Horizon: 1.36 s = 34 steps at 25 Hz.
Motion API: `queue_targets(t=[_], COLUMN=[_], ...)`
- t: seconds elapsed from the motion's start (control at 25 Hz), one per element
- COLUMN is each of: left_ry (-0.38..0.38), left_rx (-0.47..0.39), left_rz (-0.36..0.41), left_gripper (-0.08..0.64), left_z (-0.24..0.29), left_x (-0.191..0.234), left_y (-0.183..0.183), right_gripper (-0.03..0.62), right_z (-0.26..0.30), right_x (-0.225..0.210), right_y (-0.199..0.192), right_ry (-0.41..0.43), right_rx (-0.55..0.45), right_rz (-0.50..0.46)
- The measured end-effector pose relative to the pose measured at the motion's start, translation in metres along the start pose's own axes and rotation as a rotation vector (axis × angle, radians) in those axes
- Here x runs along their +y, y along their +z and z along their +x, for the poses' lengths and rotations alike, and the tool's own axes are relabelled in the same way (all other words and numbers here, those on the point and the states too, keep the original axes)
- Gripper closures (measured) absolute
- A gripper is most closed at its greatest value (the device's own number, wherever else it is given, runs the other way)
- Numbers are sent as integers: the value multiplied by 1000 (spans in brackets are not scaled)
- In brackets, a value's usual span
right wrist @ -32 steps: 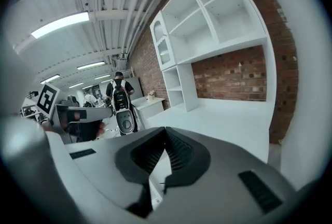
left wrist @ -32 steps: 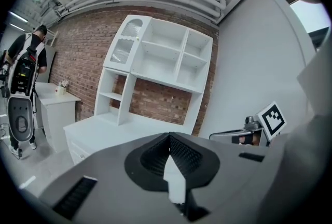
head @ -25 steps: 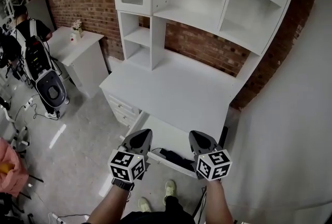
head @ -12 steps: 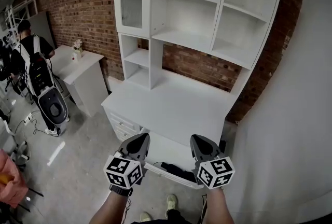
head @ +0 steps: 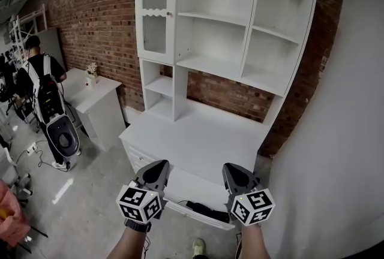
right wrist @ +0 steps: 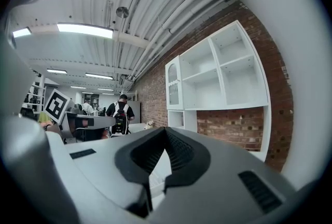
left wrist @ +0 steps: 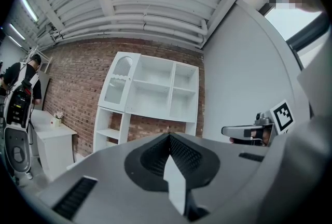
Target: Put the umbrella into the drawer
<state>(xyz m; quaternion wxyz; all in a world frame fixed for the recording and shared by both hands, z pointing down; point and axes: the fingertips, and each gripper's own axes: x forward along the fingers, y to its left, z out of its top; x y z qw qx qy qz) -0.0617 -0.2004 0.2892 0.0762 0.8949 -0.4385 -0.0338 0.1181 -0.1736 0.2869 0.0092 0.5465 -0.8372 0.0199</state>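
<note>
In the head view a black folded umbrella [head: 204, 210] lies inside the open white drawer [head: 180, 208] under the desk top [head: 198, 138]. My left gripper [head: 161, 164] and right gripper [head: 230, 168] hover side by side above the drawer, level and pointing at the desk. Both are shut with nothing between their jaws. The left gripper view shows its jaws [left wrist: 168, 136] meeting at the tip, with the right gripper [left wrist: 244, 130] off to the side. In the right gripper view the jaws [right wrist: 166, 129] are likewise closed together.
A white hutch [head: 222, 30] with bare shelves and a glass door stands on the desk against a brick wall. Small drawers [head: 138, 159] sit at the desk's left. A white side table [head: 99, 105] with a vase and a person with a backpack [head: 45, 81] are at left. A white wall [head: 336, 162] stands at right.
Both grippers have risen, staying shut and empty. The head view has tilted up, so more of the hutch shows and the drawer with the umbrella sits lower in frame.
</note>
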Motion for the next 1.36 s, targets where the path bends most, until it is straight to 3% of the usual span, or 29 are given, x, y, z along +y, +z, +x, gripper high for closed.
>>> queue_targets(t=[0.32,1.36], left_ry=[-22,-25], left_rx=[-8,-9], left_rz=[23,33], left_gripper=[554,554], left_z=[-5,-14], left_x=[-8,-12], left_y=[9,5], right_gripper=[589,589], right_z=[-6,-8], right_x=[-1,7], right_y=[13,11], right_ry=[-37,-24], right_rx=[-46,-60], right_rz=[0,8])
